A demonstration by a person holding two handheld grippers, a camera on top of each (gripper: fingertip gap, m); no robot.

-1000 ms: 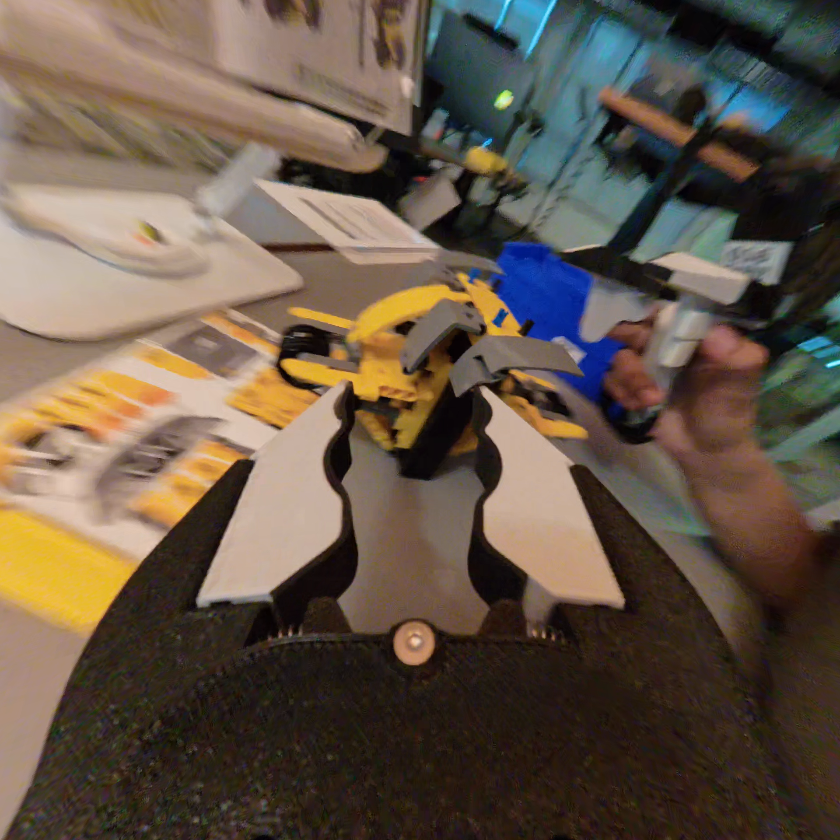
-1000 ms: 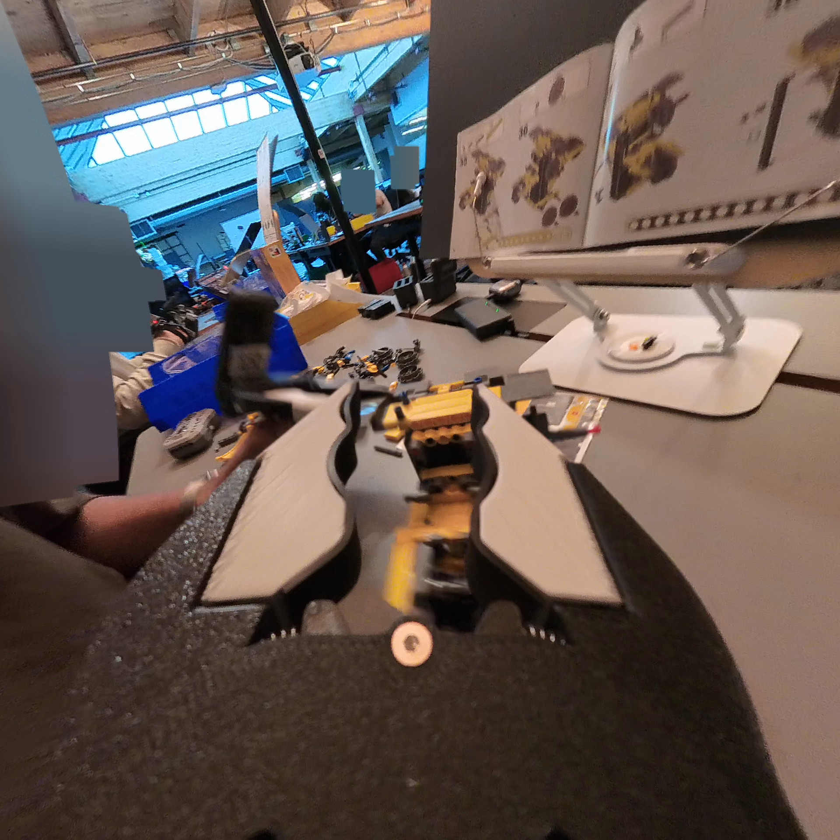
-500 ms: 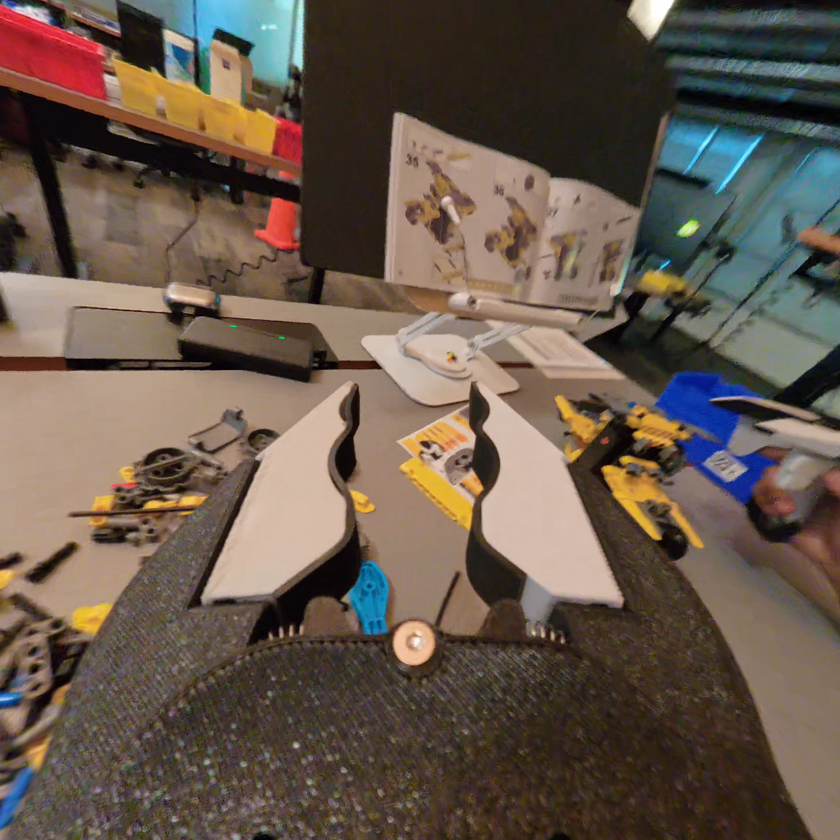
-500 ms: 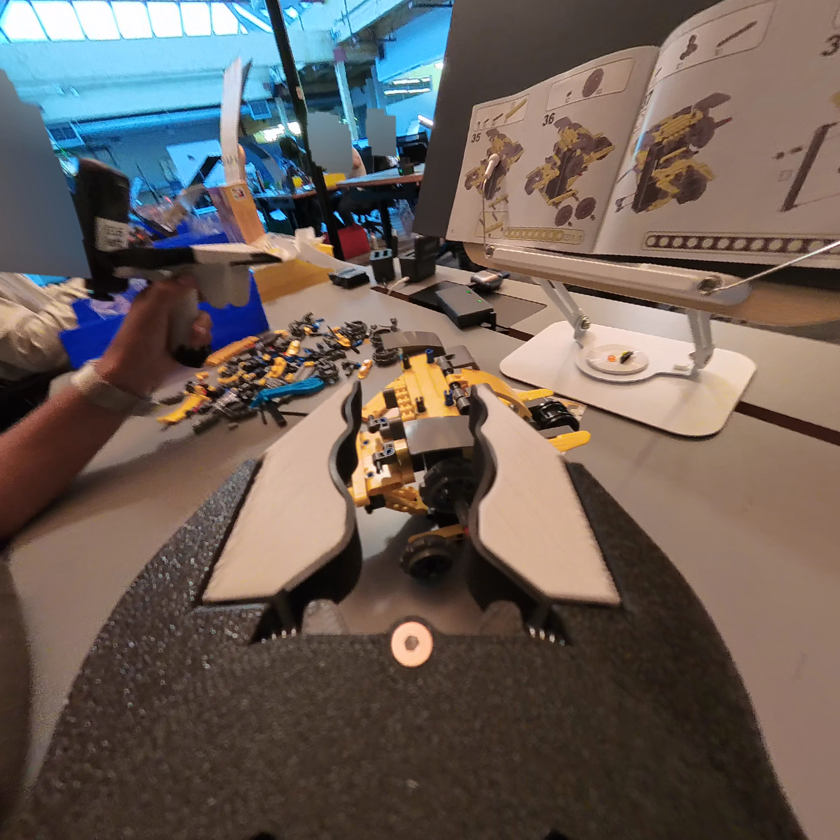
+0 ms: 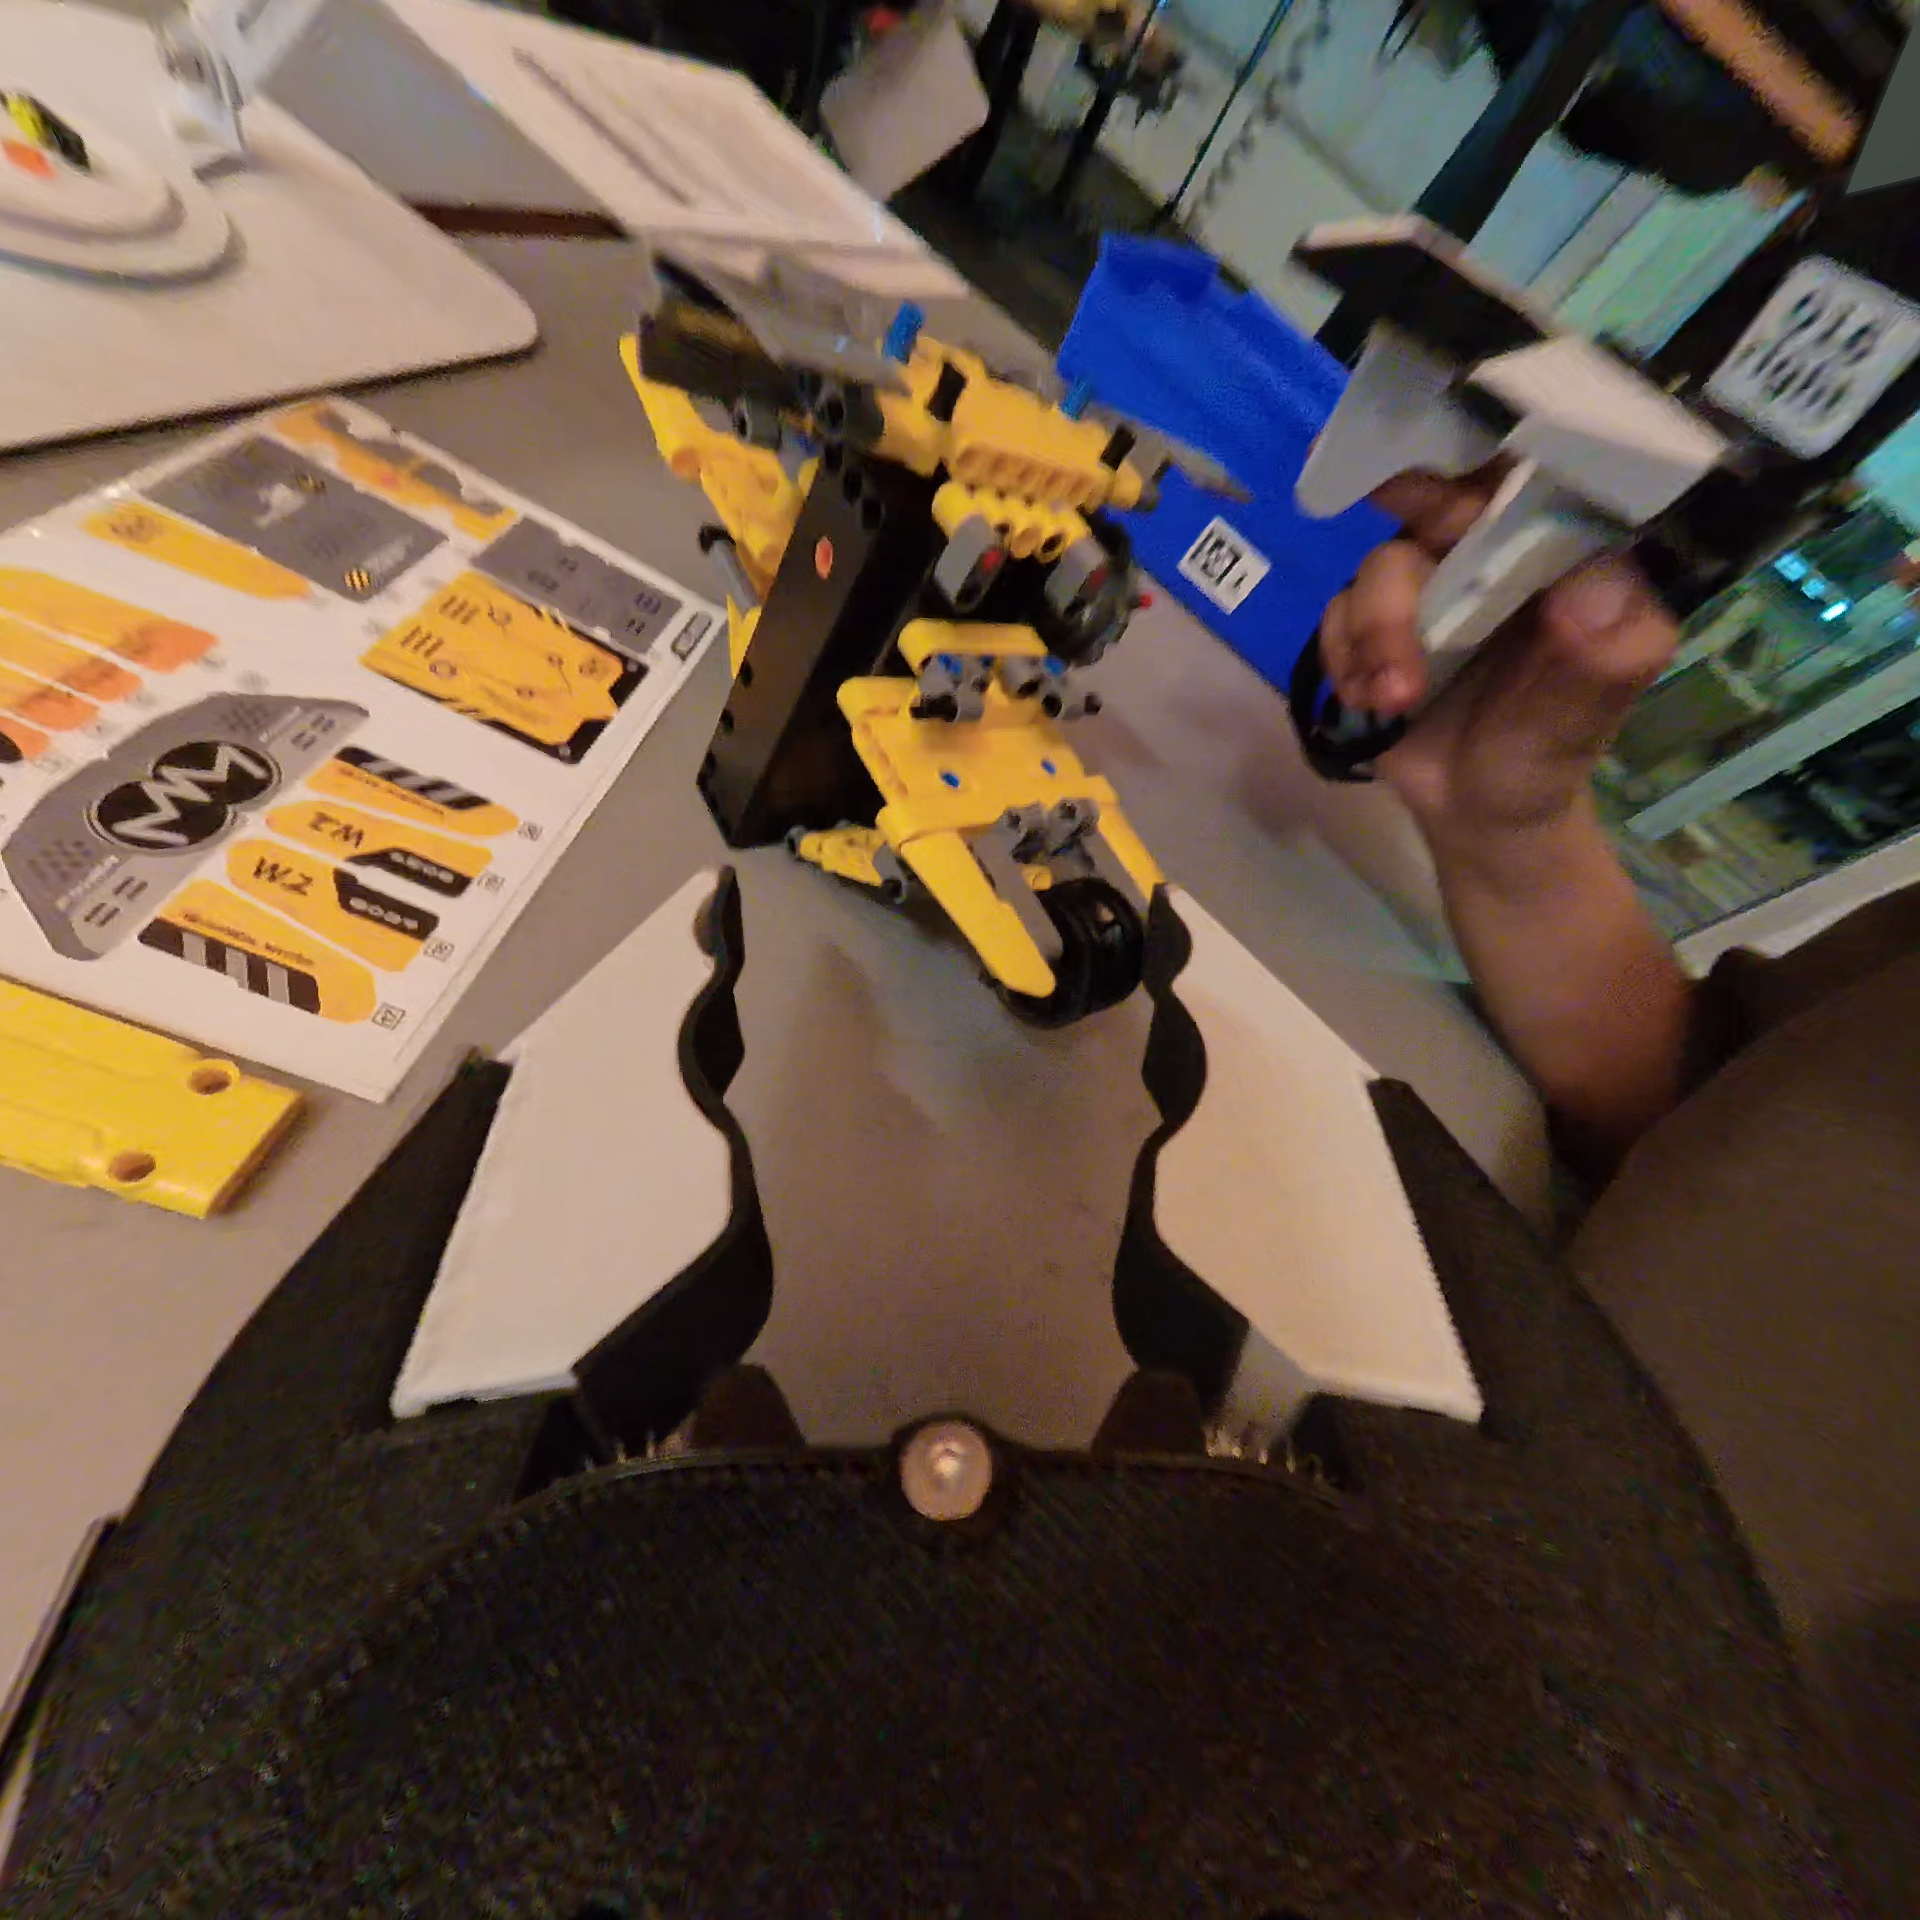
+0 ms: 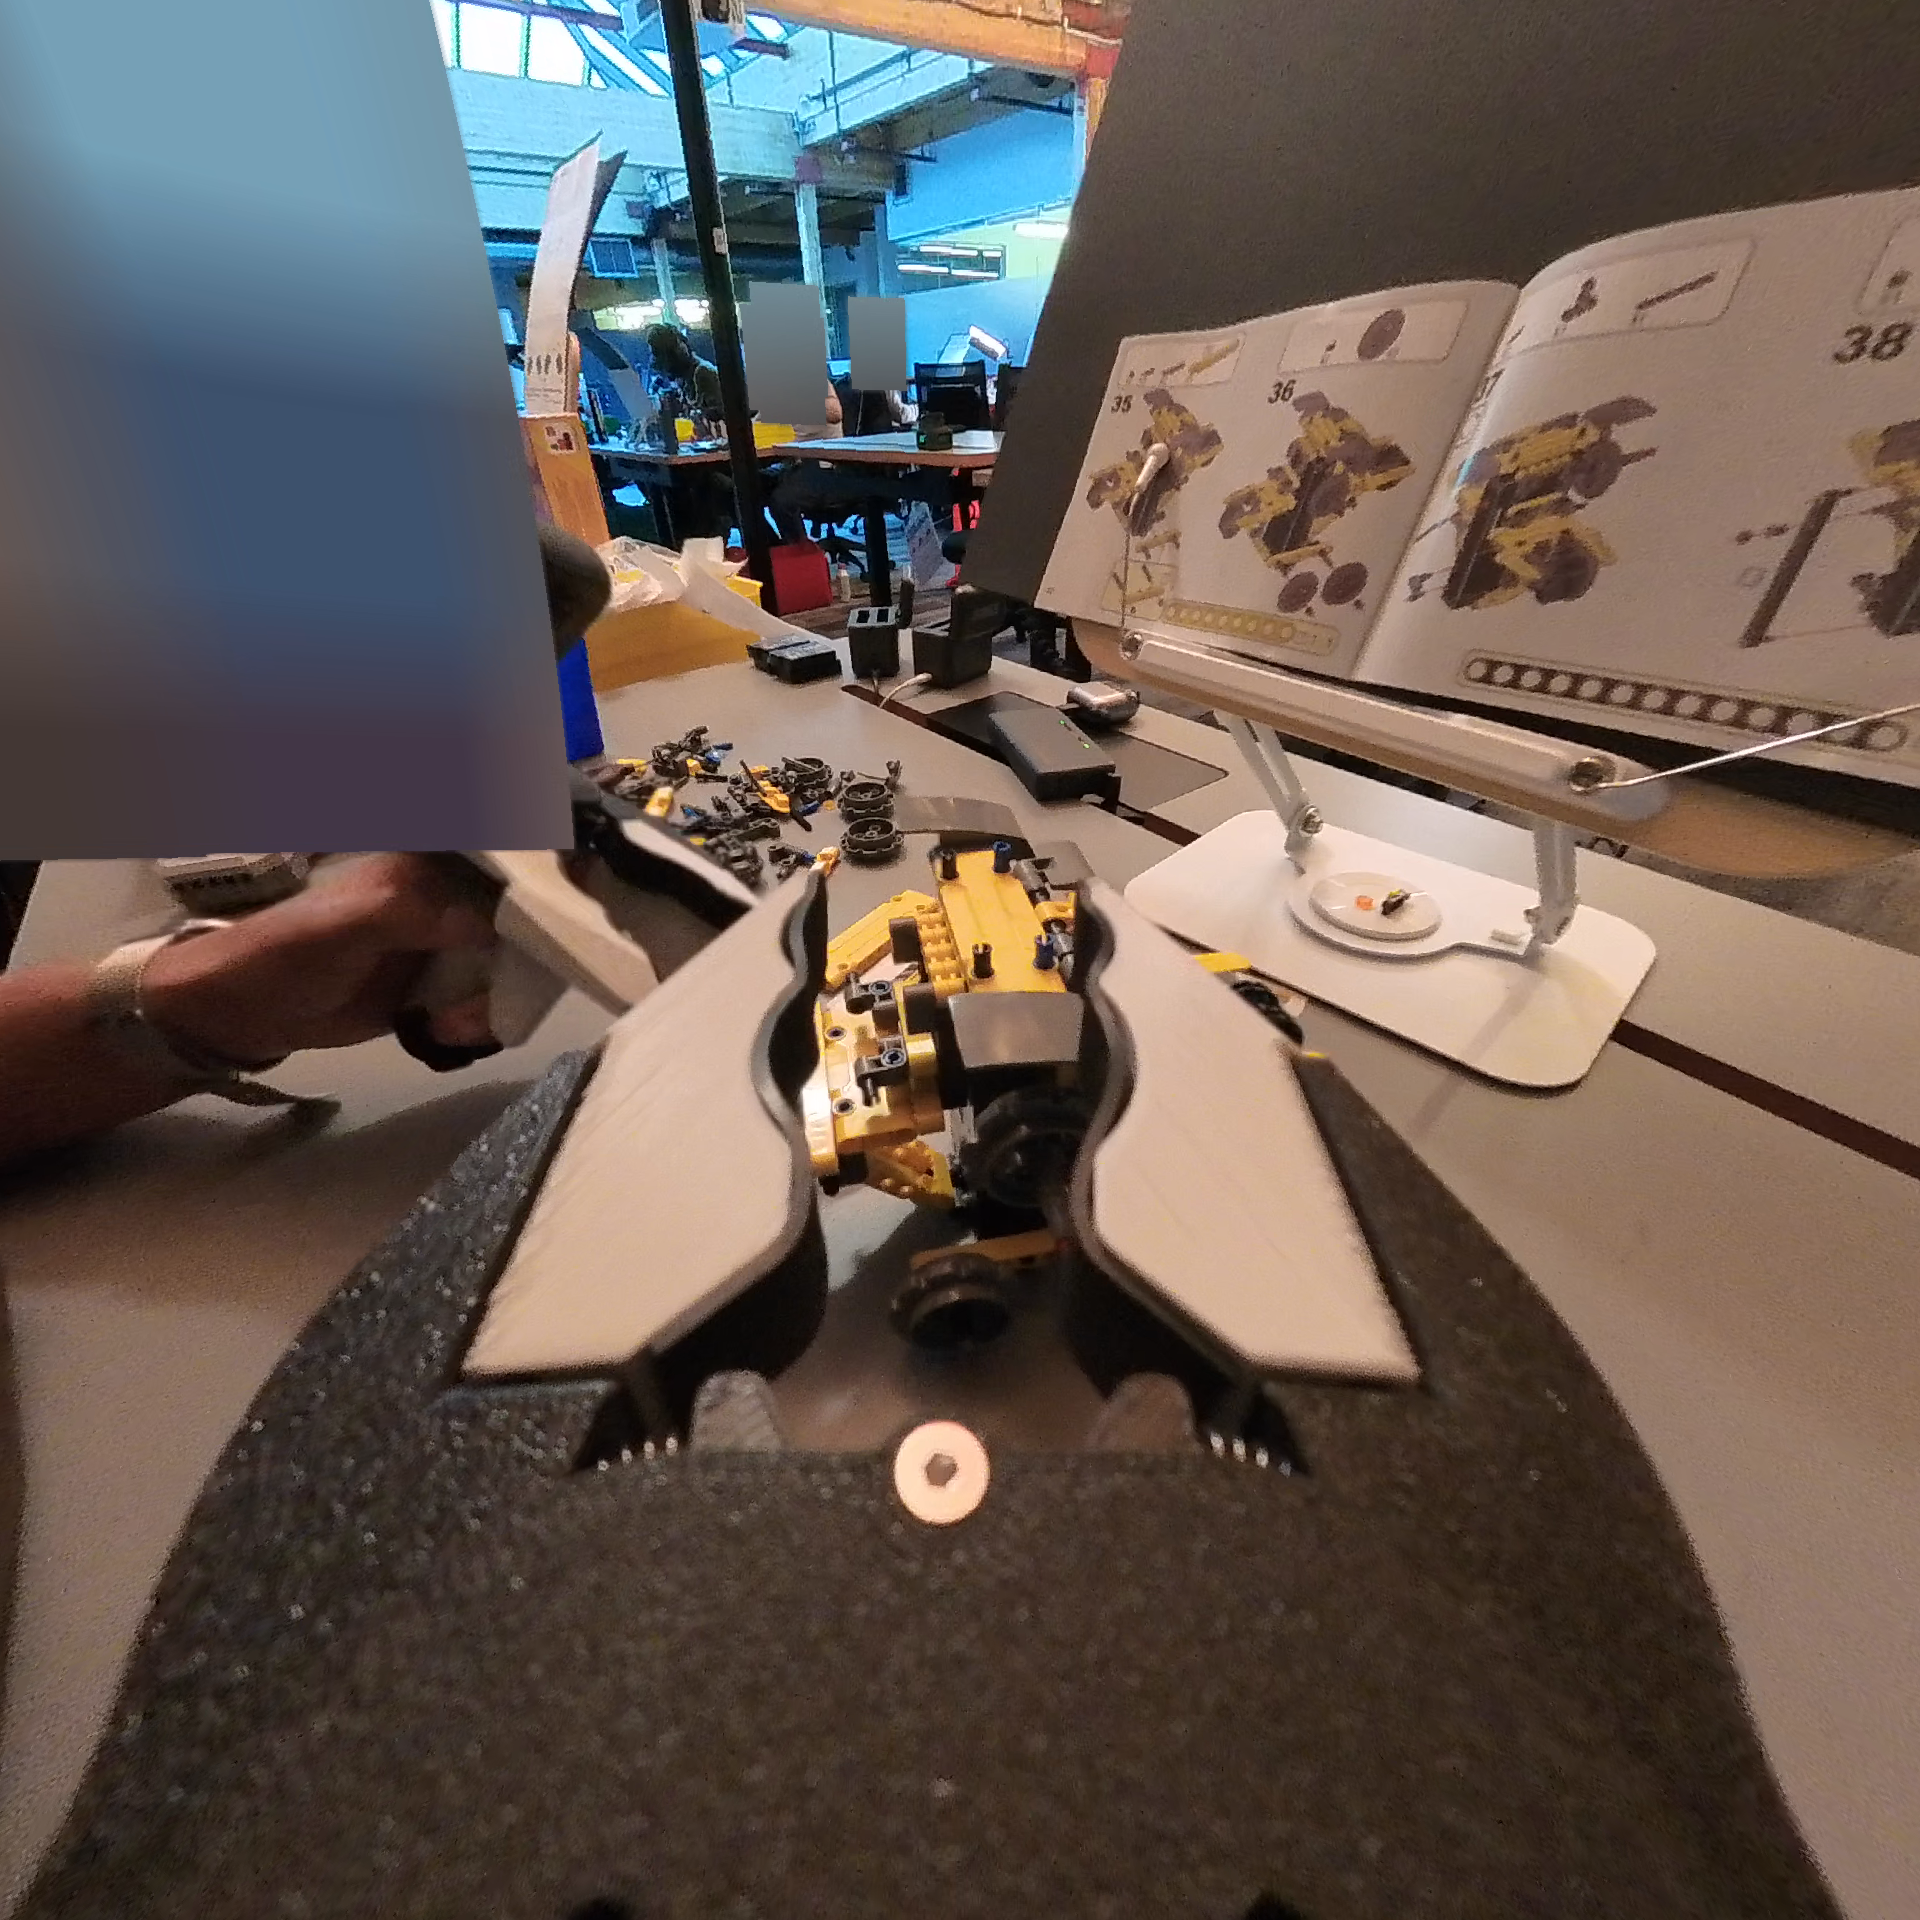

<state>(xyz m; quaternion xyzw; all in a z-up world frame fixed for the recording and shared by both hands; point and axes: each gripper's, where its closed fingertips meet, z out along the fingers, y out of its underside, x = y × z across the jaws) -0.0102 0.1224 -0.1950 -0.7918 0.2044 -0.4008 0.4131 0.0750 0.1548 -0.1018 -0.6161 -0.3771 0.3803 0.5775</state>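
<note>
Grey tabletop (image 5: 935, 1195) is lying bare between the spread-apart fingers of the left gripper (image 5: 940, 914), while only the right wrist view is showing the right gripper (image 6: 945, 914) clamping the upended yellow-and-black brick vehicle (image 6: 935, 1029), before an open instruction booklet (image 6: 1455, 488).

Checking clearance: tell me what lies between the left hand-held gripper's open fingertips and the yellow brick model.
Nothing: in the left wrist view only bare grey tabletop separates the left hand-held gripper from the yellow-and-black brick model.
</note>
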